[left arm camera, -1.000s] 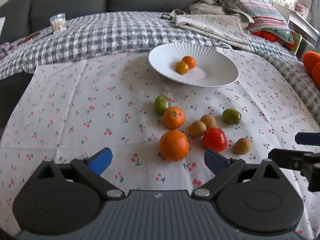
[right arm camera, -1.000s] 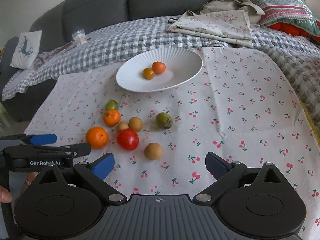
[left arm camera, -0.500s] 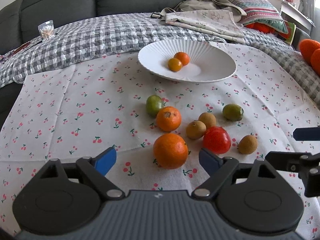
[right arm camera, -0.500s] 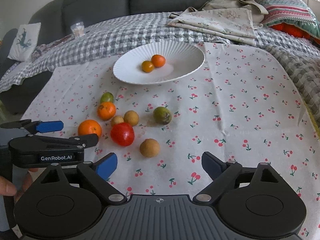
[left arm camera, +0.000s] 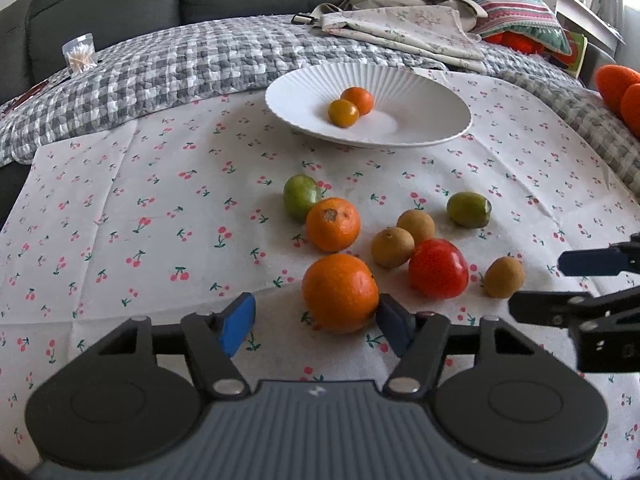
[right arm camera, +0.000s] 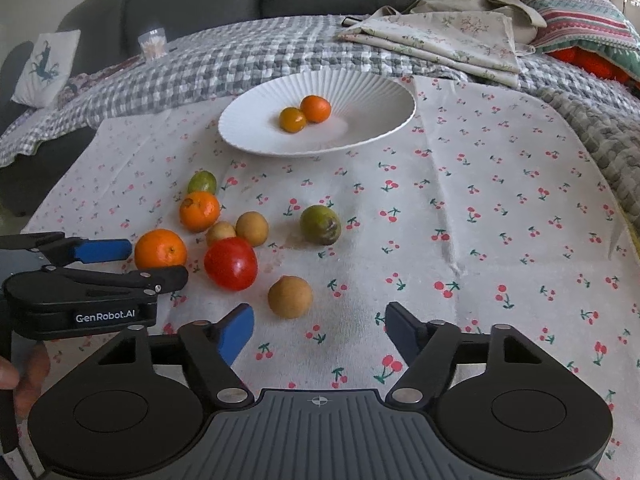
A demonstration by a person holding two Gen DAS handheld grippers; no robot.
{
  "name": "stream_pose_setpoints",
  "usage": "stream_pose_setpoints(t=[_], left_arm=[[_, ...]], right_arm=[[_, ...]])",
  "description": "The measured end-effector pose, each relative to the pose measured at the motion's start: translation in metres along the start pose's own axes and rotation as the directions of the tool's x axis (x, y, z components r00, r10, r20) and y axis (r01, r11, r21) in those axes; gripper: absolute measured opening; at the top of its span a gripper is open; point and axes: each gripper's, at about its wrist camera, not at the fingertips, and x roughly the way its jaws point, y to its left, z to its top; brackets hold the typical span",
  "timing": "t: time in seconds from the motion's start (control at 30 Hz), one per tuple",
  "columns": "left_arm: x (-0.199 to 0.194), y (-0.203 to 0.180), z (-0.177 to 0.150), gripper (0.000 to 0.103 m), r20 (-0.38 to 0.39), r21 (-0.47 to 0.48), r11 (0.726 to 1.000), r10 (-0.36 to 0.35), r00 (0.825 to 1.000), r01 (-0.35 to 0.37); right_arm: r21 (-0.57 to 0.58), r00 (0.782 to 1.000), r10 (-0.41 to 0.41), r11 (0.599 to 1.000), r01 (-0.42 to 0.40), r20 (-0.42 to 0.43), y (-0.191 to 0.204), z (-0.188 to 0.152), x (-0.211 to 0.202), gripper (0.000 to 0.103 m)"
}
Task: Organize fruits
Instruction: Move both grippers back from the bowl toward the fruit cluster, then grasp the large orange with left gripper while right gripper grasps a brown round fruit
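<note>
My left gripper (left arm camera: 316, 326) is closing around a large orange (left arm camera: 340, 292). Its right pad is at the peel and its left pad stands clear of it. My right gripper (right arm camera: 319, 332) is also closing, with a brown round fruit (right arm camera: 290, 296) just ahead between its tips, untouched. On the cherry-print cloth (left arm camera: 160, 240) lie a red tomato (left arm camera: 438, 268), a smaller orange (left arm camera: 333, 224), two green fruits and more brown ones. A white ribbed plate (left arm camera: 440, 96) behind them holds two small orange fruits (left arm camera: 352, 106).
A grey checked blanket (left arm camera: 180, 68) covers the sofa behind the cloth, with folded cloths (left arm camera: 400, 28) and a striped cushion (left arm camera: 512, 4) at the back right. A small jar of sticks (left arm camera: 80, 56) stands at the back left. A person's fingers (right arm camera: 24, 376) show at the lower left.
Both grippers have sunk closer to the fruit and their jaws have narrowed. The large orange now sits between the left pads, and the brown fruit lies nearer the right ones.
</note>
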Motion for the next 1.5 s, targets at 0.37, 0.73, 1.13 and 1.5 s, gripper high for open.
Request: stream_pose_setpoints(t=[0.37,0.73,1.13,1.5], left_arm=[[-0.001,-0.006,0.0,0.041,0.01,0.022,0.999,-0.044,0.999,0.044],[0.001,-0.008,0.001,0.037,0.015,0.029,0.998,-0.053,0.998,0.052],[0.0,-0.009,0.002,0.035,0.013,0.036,0.998,-0.051,0.999,0.051],[-0.003,-0.006,0.001,0.035,0.013,0.018,0.999,-0.049,0.999,0.048]], right_arm=[[-0.087,1.0,0.014,0.996,-0.014,0.005,0.009,-0.004,0.013,0.047],[-0.148,0.999,0.036,0.988,-0.032,0.025,0.017,0.0,0.017,0.025],[-0.147,0.999,0.043,0.988,-0.039,0.027,0.016,-0.001,0.015,0.025],[-0.129,0.998,0.045,0.991,-0.041,0.032,0.011,-0.001,0.012,0.025]])
